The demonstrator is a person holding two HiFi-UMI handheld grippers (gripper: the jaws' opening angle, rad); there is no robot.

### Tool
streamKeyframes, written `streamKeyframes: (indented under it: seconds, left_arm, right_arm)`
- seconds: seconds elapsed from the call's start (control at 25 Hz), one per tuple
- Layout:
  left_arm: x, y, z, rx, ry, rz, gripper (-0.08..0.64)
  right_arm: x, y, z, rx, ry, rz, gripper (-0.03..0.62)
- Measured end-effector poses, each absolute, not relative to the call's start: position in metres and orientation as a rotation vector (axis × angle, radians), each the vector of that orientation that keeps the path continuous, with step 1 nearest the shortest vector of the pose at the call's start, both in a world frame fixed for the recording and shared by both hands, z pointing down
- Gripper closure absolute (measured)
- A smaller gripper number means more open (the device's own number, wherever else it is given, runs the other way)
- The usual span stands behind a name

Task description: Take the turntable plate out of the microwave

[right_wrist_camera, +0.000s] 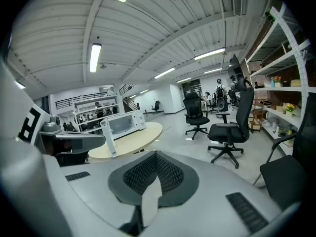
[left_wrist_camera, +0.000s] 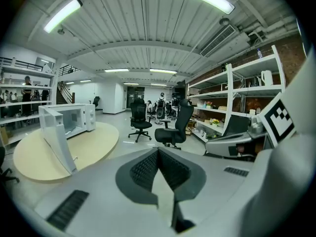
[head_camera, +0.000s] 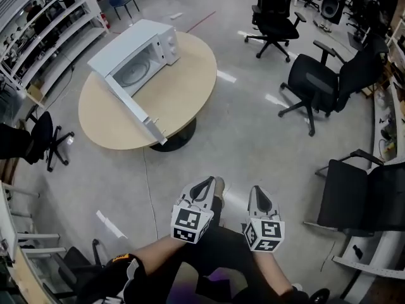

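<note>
In the upper left of the head view a white microwave stands on the oval tabletop, its door swung wide open. The turntable plate lies inside the cavity. Well apart from it, at lower centre, the left gripper and right gripper sit side by side, each with jaws pressed together on nothing
</note>
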State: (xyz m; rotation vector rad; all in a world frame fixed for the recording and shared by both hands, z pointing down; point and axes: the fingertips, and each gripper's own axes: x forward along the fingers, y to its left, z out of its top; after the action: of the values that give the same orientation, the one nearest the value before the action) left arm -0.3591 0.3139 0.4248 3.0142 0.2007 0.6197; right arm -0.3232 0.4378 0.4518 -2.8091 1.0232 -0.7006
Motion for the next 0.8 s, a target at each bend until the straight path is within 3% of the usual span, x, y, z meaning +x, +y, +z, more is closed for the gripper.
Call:
streamKeyframes:
  seconds: [0.36,0.8]
  left_arm:
    - [-0.245,0.315,0.449,2.942,0.345,0.648,0.512]
    - [-0.1,0.23,0.454,2.855,0.247,0.619,0.512]
  right_arm:
    - [-0.227,0.44,0.473,-2.852,0.905,-0.795,0.577]
    - [-0.089,0.366,0.464,-2.915,0.985,-0.867,0.577]
